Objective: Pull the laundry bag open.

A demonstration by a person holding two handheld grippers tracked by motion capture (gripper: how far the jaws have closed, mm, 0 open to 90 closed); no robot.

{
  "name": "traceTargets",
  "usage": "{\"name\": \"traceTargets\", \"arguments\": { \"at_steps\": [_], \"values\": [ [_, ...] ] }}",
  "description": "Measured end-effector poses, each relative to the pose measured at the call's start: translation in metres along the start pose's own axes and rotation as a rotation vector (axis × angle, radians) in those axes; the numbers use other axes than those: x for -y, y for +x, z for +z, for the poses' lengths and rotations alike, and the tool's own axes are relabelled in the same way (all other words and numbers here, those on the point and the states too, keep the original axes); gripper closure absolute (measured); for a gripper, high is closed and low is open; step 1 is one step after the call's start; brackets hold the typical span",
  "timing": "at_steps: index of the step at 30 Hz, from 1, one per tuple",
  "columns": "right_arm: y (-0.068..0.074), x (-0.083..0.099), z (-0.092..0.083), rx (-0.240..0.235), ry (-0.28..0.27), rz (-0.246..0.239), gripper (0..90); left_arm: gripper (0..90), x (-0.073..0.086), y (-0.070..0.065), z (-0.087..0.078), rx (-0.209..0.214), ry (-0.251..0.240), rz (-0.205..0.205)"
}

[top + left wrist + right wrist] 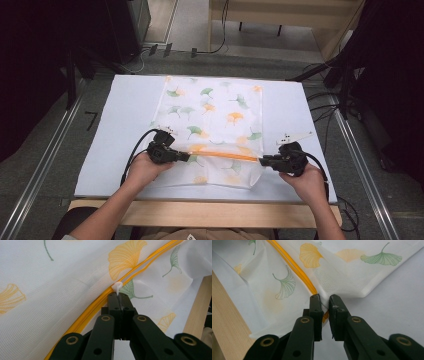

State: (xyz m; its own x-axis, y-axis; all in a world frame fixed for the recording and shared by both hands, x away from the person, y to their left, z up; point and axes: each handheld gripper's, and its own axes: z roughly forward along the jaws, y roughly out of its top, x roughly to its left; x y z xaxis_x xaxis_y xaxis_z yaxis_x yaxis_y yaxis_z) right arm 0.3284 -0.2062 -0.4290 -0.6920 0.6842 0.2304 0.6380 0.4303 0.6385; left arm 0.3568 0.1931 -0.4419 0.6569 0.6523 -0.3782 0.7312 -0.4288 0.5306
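A white mesh bag printed with green and orange ginkgo leaves lies flat on the table. An orange zipper runs across its near part. My left gripper is at the zipper's left end, shut on the small white zipper pull. In the left gripper view the zipper runs away up to the right, its two sides slightly apart. My right gripper pinches the bag's edge at the zipper's right end; in the right gripper view the mesh is bunched between its jaws.
A white cover lies over the table, with a wooden front edge near the person. Metal rails run along both sides on the grey floor. Cables trail at the right and behind.
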Motion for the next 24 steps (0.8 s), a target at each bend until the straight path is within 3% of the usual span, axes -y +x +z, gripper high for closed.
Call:
{"name": "traceTargets", "arguments": {
  "at_steps": [19,24],
  "values": [
    [-0.0005,0.0002,0.0005,-0.005,0.006,0.001,83.6,90.0,0.0009,0.0026,0.0009,0.0,0.007,-0.009],
    [-0.0007,-0.0006,0.0014,-0.003,0.009,-0.007,83.6,90.0,0.0059,0.01,-0.0054,-0.013,0.01,-0.026]
  ]
}}
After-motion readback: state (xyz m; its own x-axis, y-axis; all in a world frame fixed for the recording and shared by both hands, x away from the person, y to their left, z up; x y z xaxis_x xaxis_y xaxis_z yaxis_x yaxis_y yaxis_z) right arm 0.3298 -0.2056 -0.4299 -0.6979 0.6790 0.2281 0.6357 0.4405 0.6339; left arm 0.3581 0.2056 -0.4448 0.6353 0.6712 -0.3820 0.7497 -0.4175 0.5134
